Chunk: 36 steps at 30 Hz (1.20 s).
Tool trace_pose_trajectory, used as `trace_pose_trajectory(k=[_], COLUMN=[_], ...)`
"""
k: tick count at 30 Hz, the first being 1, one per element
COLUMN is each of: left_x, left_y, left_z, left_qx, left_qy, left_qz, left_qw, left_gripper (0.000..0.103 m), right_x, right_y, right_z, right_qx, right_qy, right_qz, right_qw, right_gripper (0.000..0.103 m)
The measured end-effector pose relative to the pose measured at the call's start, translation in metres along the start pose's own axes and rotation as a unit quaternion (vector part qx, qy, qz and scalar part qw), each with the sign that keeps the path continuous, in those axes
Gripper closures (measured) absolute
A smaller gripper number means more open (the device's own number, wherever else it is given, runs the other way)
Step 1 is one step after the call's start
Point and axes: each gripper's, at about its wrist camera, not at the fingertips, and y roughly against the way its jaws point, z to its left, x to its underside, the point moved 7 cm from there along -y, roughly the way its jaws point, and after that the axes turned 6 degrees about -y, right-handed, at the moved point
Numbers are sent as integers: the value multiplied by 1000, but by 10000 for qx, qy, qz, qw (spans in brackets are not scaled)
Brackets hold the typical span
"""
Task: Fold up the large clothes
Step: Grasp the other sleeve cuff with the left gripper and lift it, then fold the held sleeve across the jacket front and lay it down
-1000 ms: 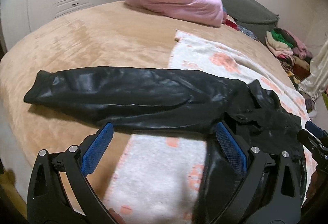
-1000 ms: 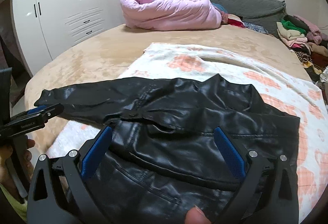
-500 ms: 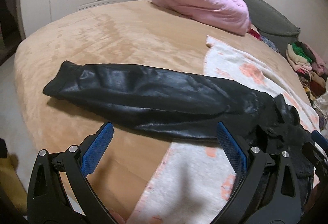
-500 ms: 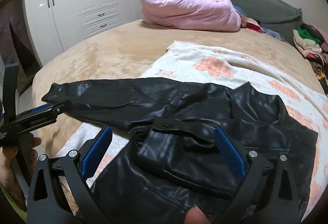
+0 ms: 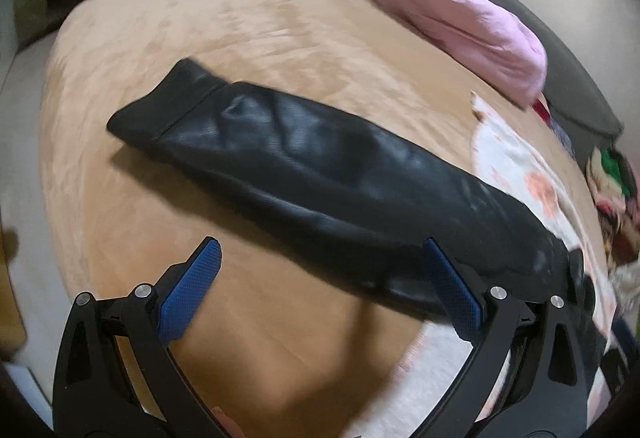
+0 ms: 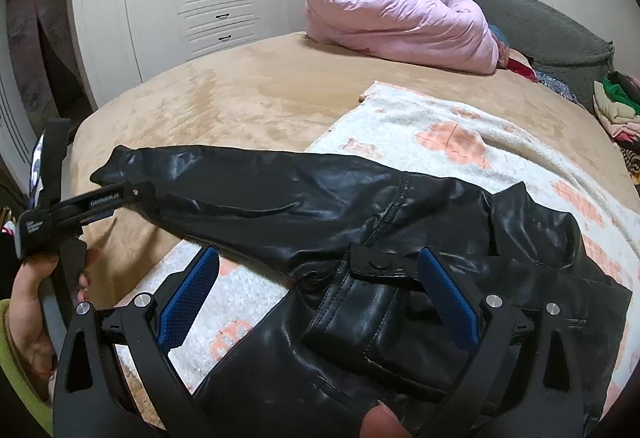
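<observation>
Hanging spread wide and grasping nothing, the left tongs (image 5: 320, 290) hover over the bed (image 5: 248, 37) near the black leather jacket (image 6: 400, 278); the right tongs (image 6: 316, 290), equally released, hover above its body. Its sleeve (image 5: 304, 165) stretches leftward across the bed, cuff at the far left.

Left wrist view motion-blurred. Jacket (image 5: 320, 173) body cut off at 4 o'clock behind hand-held gripper frame. Clothes pile (image 6: 616, 113) cropped at 3 o'clock, items indistinct.
</observation>
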Motion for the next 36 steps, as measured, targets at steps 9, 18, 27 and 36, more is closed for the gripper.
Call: trace_pose_trajectory(k=[9, 18, 27, 36], left_x=[-13, -40, -60, -75], left_y=[-23, -29, 32, 105], left_z=[28, 59, 26, -35], left_qx=[130, 364, 582, 1029], left_qy=[480, 1169, 688, 73], left_qz=[-61, -381, -1019, -1642], left_qw=[9987, 9917, 9907, 9810], left_gripper=[9, 89, 102, 103], right_x=[9, 20, 35, 43], right_y=[-17, -21, 0, 37], right_z=[-4, 3, -30, -82], right_qx=[-35, -149, -14, 113], right_qy=[-163, -197, -606, -1330], right_qz=[175, 257, 210, -114], right_qw=[9997, 9994, 9979, 9910], right_gripper=[4, 4, 4, 4])
